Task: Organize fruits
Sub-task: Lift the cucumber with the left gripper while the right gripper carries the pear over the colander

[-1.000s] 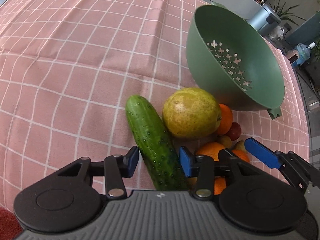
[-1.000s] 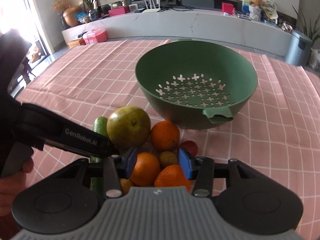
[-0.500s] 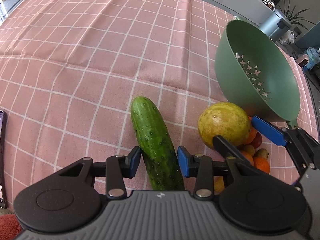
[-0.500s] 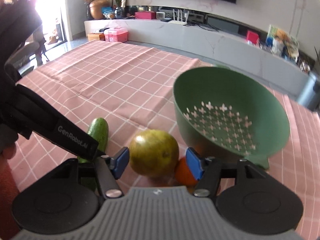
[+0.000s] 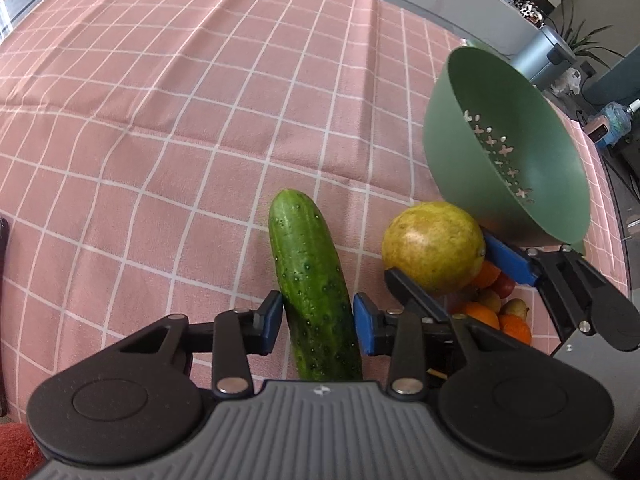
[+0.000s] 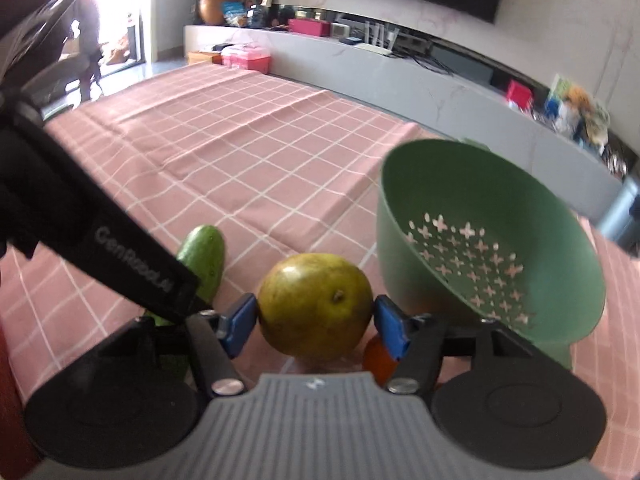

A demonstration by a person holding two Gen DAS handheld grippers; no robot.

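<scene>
**Two grippers, two targets, one colander to the right**

The left gripper straddles the long dark-green bumpy cucumber, and its jaws are closing. The left blue pad looks to be touching the skin, while a thin gap seems to remain at the right pad, so I judge there is no firm pinch yet. The cucumber lies flat on the pink checked cloth of the counter, and its long axis runs straight away from the gripper, across the line of the jaws, which suits a grasp.

The right gripper frames the large round yellow-green fruit with its jaws spread. The pads stand at both sides of it, very near or just touching; I cannot tell if they press.

The green plastic colander with cross-shaped holes stands just beside this fruit, to its right and a little behind, and it is empty. The right hand is the nearer one to it. Small oranges lie in a pile under the round fruit, so lifting it may disturb them. To the left of the cucumber the cloth is open and gives free room.
</scene>
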